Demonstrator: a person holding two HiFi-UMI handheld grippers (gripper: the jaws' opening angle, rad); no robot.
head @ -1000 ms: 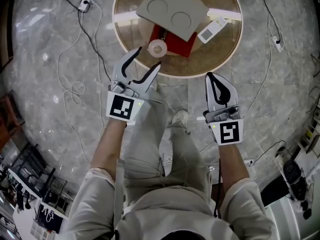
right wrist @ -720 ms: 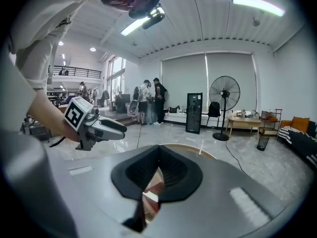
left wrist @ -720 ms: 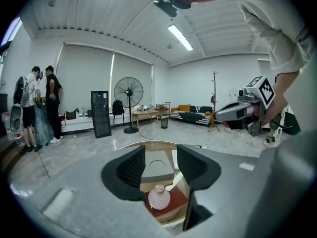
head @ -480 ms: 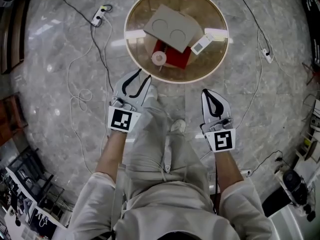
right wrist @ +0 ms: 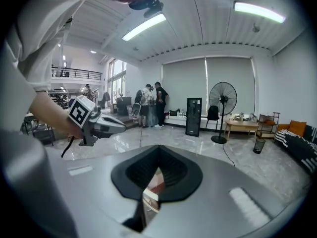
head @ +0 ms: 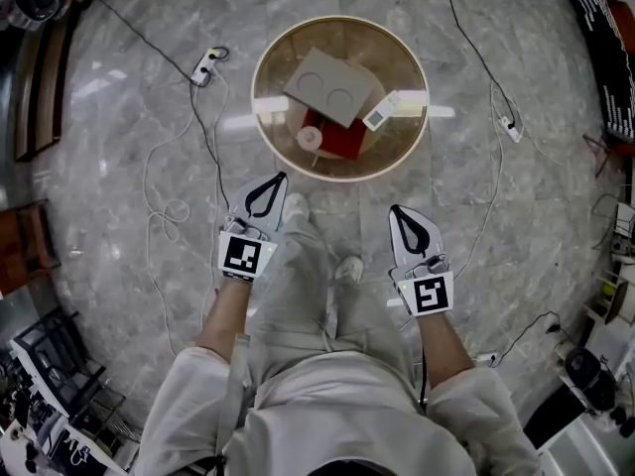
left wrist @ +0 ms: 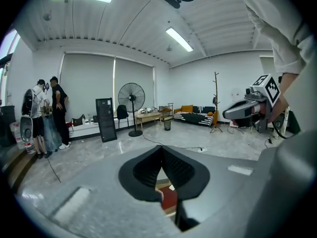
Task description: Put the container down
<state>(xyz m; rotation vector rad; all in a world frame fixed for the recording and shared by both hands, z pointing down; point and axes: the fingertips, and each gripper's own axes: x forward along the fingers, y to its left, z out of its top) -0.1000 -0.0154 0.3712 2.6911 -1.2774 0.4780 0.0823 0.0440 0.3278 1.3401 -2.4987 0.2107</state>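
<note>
Left gripper (head: 280, 178) and right gripper (head: 396, 211) hang near the body, jaws together and empty. The small round container (head: 309, 138) sits on the far round table (head: 399, 143), apparently already set down.

Small pale round container (head: 310, 138), on round table (head: 277, 133)

Polished stone, shiny table, matt plastic.
The floor (head: 109, 167) is glossy grey veined stone that mirrors the lamps. The table (head: 402, 142) top shines amber, glass-like. The tray (head: 327, 82) looks like matt grey card. The left gripper (head: 282, 178) and right gripper (head: 395, 211) have matt grey plastic shells and ribbed black pads.
</note>
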